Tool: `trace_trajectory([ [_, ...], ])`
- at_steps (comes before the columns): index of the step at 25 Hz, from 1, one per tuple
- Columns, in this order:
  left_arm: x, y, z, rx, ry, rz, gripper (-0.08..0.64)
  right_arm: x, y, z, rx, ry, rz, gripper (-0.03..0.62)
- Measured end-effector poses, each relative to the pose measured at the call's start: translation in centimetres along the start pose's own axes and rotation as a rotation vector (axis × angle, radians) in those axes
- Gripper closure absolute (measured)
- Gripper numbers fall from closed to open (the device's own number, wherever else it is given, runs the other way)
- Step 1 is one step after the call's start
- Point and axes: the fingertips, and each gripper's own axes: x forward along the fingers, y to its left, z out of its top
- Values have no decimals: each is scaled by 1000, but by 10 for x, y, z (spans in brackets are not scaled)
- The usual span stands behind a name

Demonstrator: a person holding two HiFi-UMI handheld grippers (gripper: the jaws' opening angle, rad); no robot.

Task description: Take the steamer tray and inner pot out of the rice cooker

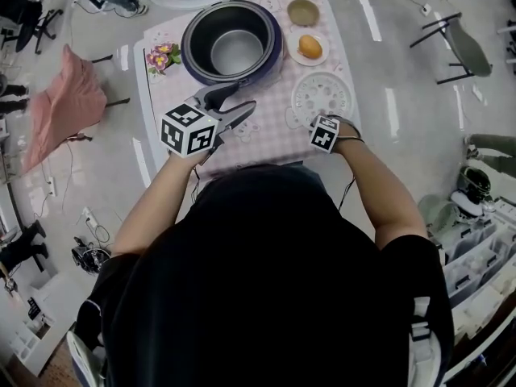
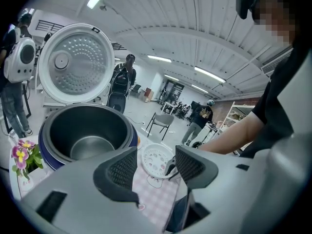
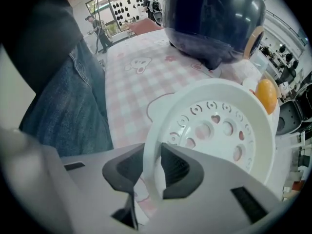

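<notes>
right gripper (image 3: 153,168): jaws narrowly apart, straddling the near rim of the white steamer tray (image 3: 219,130), pads not clamped on it. the tray sits on the pink checked tablecloth (image 3: 141,87), to the right of the rice cooker (image 1: 196,64). left gripper (image 2: 155,161): jaws wide, nothing between them, held just in front of the rice cooker. inner pot (image 1: 236,51): seated in the rice cooker, lid (image 2: 75,62) raised. small plate (image 1: 321,58) with an orange item, just beyond the tray.

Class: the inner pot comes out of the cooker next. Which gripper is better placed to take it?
Left. The left gripper is open, empty and nearest the pot; the right gripper straddles the tray rim.
</notes>
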Motion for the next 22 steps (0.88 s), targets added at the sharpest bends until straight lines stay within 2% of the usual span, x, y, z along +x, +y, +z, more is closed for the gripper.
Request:
trace_trajectory([
  [2, -3, 1, -2, 4, 4, -3, 301, -2, 2, 1, 16, 2, 26, 483],
  [5, -8, 4, -2, 11, 0, 3, 301, -8, 12, -4, 3, 29, 88, 408],
  [8, -14, 9, 3, 10, -17, 12, 301, -20, 15, -3, -3, 32, 123, 387],
  [10, -19, 9, 6, 13, -26, 14, 300, -35, 7, 2, 10, 15, 106, 379],
  [12, -23, 8, 9, 17, -34, 16, 301, -56, -15, 8, 29, -16, 28, 379],
  [13, -25, 8, 11, 18, -39, 18, 301, -66, -24, 15, 50, -51, 9, 380],
  [15, -29, 11, 15, 19, -48, 23, 301, -83, -36, 36, 118, -162, 27, 382],
  [19, -38, 20, 24, 16, -75, 40, 301, -123, -72, 74, 297, -365, 42, 388],
  [22, -46, 24, 31, 19, -98, 52, 301, -155, -97, 96, 363, -479, 30, 390],
])
